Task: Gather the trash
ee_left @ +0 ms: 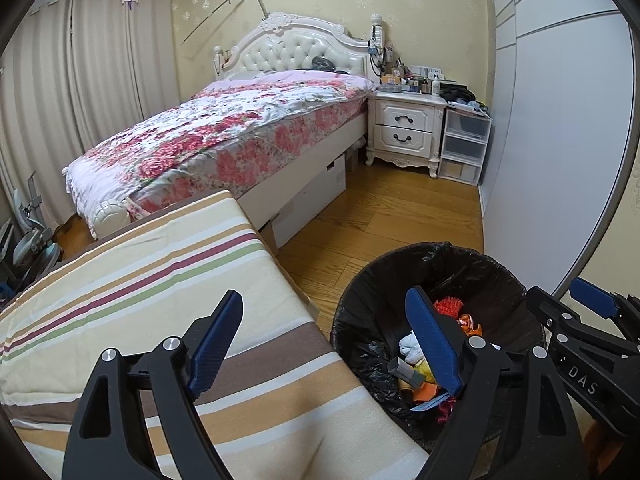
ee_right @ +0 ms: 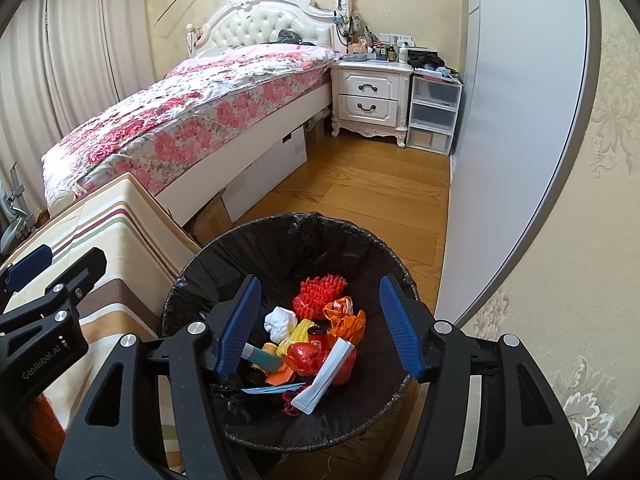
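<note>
A trash bin lined with a black bag (ee_right: pixel 280 240) stands on the wood floor, also in the left wrist view (ee_left: pixel 380 280). It holds several pieces of trash: a red foam net (ee_right: pixel 320 290), a crumpled white tissue (ee_right: pixel 280 322), an orange wrapper (ee_right: pixel 346 316) and a white tube (ee_right: pixel 326 376). My right gripper (ee_right: pixel 318 328) is open and empty, directly above the bin. My left gripper (ee_left: pixel 328 344) is open and empty, straddling the edge of the striped surface and the bin's left rim. The right gripper's fingers (ee_left: pixel 592 304) show at the right of the left wrist view.
A striped cloth-covered surface (ee_left: pixel 168 292) lies left of the bin. A bed with a floral cover (ee_left: pixel 240 136) stands behind it, with a white nightstand (ee_left: pixel 404 128) and clear plastic drawers (ee_left: pixel 464 144) beyond. A grey wardrobe (ee_left: pixel 560 140) stands on the right.
</note>
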Tool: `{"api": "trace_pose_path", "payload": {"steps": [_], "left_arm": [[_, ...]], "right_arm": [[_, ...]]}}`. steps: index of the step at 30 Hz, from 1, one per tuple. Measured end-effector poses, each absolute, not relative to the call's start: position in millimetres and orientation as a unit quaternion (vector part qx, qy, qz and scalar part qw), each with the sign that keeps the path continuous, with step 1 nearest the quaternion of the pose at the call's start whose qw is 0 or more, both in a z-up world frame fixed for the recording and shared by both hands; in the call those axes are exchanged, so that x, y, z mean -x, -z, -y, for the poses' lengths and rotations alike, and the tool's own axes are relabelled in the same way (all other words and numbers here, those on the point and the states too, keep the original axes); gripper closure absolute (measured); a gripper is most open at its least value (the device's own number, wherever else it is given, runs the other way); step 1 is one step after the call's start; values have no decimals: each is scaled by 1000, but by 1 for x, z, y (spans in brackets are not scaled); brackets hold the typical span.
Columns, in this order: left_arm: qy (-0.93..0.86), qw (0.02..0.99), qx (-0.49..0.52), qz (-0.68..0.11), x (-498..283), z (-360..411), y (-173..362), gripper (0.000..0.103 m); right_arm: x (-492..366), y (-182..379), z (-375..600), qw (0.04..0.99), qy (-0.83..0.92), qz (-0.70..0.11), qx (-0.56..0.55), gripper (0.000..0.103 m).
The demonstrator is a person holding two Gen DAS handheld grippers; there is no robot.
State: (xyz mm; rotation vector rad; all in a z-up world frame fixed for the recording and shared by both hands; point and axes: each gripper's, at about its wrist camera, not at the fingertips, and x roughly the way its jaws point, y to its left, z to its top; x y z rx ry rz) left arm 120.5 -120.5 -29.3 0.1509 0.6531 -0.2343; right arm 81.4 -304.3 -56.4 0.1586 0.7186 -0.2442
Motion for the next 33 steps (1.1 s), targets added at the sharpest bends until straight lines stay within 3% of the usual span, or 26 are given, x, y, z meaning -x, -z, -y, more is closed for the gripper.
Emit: {"api": "trace_pose_path", "payload": {"steps": [11, 33], "left_arm": [[106, 947, -63, -298, -90, 98, 14, 19], [73, 956, -27, -282, -27, 37, -3, 18]], "right_arm": [[-57, 45, 277, 933, 114, -336, -57, 27], [6, 10, 228, 950, 89, -297, -31, 20]]}}
